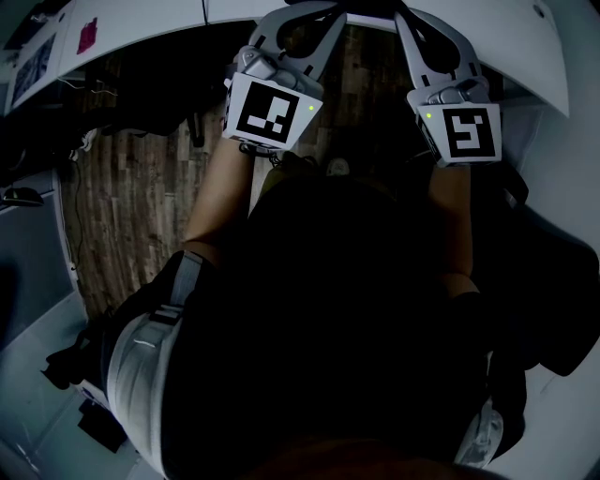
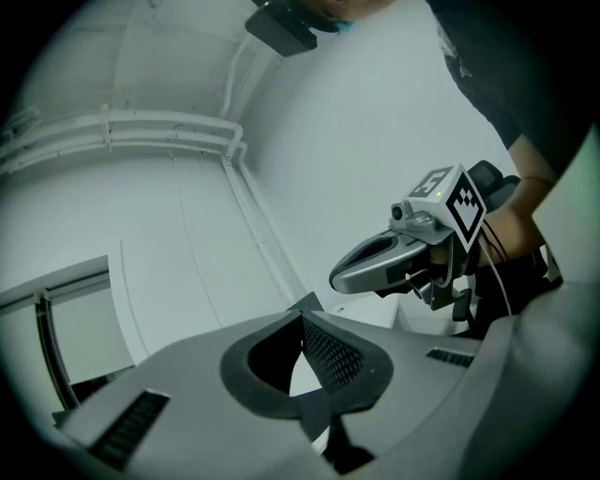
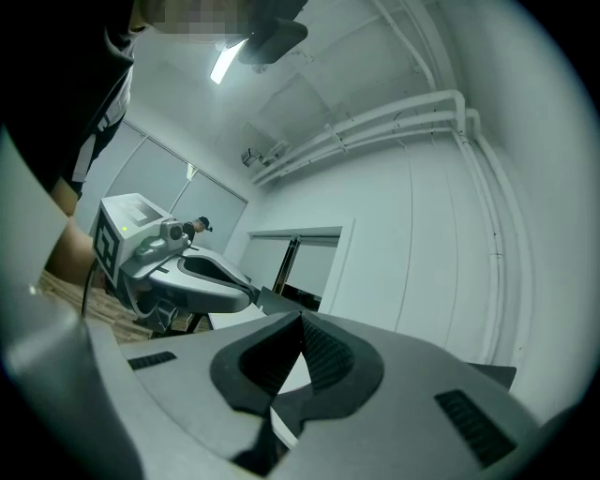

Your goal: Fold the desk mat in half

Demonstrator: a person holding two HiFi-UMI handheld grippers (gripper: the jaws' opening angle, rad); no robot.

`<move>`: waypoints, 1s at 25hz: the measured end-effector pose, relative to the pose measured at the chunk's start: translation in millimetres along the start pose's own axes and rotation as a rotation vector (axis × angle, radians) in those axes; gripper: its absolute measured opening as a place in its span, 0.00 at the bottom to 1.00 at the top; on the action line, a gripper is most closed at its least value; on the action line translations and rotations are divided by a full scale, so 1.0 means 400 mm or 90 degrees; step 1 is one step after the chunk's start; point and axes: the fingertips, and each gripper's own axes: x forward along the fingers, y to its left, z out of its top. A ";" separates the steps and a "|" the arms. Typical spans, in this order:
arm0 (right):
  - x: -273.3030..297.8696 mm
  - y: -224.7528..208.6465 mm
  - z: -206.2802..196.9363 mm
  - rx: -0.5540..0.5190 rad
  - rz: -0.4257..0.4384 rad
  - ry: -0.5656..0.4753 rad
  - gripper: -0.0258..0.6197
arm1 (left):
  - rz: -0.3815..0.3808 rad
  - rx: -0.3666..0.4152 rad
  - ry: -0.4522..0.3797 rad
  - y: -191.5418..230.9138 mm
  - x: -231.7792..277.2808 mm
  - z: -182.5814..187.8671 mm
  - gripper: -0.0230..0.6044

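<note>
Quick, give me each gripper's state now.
Left gripper: closed, nothing seen between its jaws.
Right gripper: closed, nothing seen between its jaws.

1. Two hand-held grippers: the left hand-held gripper [image 2: 302,317] and the right hand-held gripper [image 3: 300,321].
2. Two marker cubes: the left cube [image 1: 272,111] and the right cube [image 1: 466,131].
3. One white counter [image 1: 150,19].
4. One person [image 1: 328,328].
5. One ceiling light [image 3: 223,64].
</note>
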 end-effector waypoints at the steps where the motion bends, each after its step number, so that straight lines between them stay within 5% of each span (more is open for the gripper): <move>1: 0.002 0.005 0.001 0.000 0.005 -0.002 0.09 | 0.002 0.000 -0.001 0.002 -0.002 0.001 0.06; 25: -0.008 0.006 -0.008 -0.048 0.016 -0.011 0.09 | 0.021 0.021 0.011 0.013 0.010 -0.004 0.06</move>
